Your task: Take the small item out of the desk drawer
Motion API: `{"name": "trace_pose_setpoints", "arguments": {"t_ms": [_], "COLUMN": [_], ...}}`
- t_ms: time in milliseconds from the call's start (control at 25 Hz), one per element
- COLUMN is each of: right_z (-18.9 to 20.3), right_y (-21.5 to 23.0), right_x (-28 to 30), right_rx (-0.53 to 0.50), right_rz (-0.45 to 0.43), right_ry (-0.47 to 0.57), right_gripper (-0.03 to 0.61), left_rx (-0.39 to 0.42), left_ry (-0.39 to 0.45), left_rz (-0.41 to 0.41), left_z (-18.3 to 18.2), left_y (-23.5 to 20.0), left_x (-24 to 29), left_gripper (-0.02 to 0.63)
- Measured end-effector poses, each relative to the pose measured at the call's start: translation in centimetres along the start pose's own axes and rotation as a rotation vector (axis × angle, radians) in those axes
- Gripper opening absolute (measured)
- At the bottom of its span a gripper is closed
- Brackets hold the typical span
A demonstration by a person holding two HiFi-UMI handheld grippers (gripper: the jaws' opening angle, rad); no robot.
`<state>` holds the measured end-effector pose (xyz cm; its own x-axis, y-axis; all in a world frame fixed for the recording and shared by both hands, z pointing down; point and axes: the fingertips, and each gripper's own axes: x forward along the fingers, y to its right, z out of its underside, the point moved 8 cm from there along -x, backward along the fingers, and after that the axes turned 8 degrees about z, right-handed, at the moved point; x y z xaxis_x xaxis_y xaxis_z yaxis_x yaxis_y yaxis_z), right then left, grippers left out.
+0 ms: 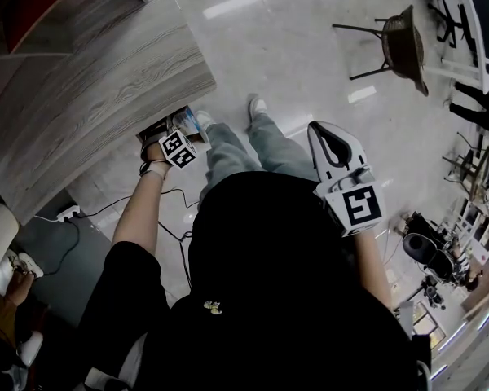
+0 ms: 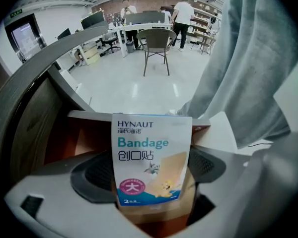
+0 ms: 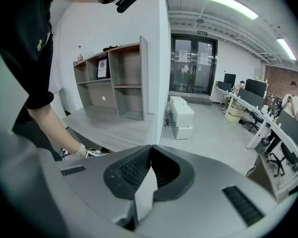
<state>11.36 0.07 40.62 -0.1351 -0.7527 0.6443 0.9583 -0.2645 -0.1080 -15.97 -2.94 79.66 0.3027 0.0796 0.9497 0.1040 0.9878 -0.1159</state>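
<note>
Our left tongs (image 2: 150, 175) stand spread wide, with the bandage packet (image 2: 149, 143) upright between the pads; we cannot see them pressing on it. The packet rises from the open drawer (image 2: 87, 133), under the grey worktop (image 1: 90, 96) at ten o'clock in the head view. We judge it light, thin and floppy, with slippery glossy faces. We would pinch across the flat faces, since the edges would likely buckle. Our right tongs (image 3: 149, 152), at three o'clock, are pressed together on nothing.
</note>
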Motion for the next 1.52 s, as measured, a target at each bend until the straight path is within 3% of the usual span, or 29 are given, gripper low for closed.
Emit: {"name": "trace_pose_setpoints", "arguments": {"t_ms": [360, 840, 1120, 1520], "right_z": [-0.1, -1.8, -3.6, -6.2], "right_y": [0.7, 1.3, 1.1, 0.3], "right_x": [0.2, 1.1, 2.2, 3.0], "right_rx": [-0.017, -0.082, -0.115, -0.138], "right_rz": [-0.052, -0.192, -0.287, -0.402], "right_ry": [0.029, 0.119, 0.171, 0.242], "right_gripper": [-0.003, -0.003, -0.003, -0.003], "left_rx": [-0.061, -0.286, -0.383, -0.483], "left_ry": [0.000, 0.036, 0.111, 0.256], "left_rz": [-0.012, -0.025, -0.093, -0.262], "left_z": [-0.6, -1.9, -4.0, -6.5], "left_y": [1.0, 2.4, 3.4, 4.6], "left_x": [-1.8, -7.7, -12.8, -21.7], "left_gripper": [0.454, 0.453, 0.453, 0.453]}}
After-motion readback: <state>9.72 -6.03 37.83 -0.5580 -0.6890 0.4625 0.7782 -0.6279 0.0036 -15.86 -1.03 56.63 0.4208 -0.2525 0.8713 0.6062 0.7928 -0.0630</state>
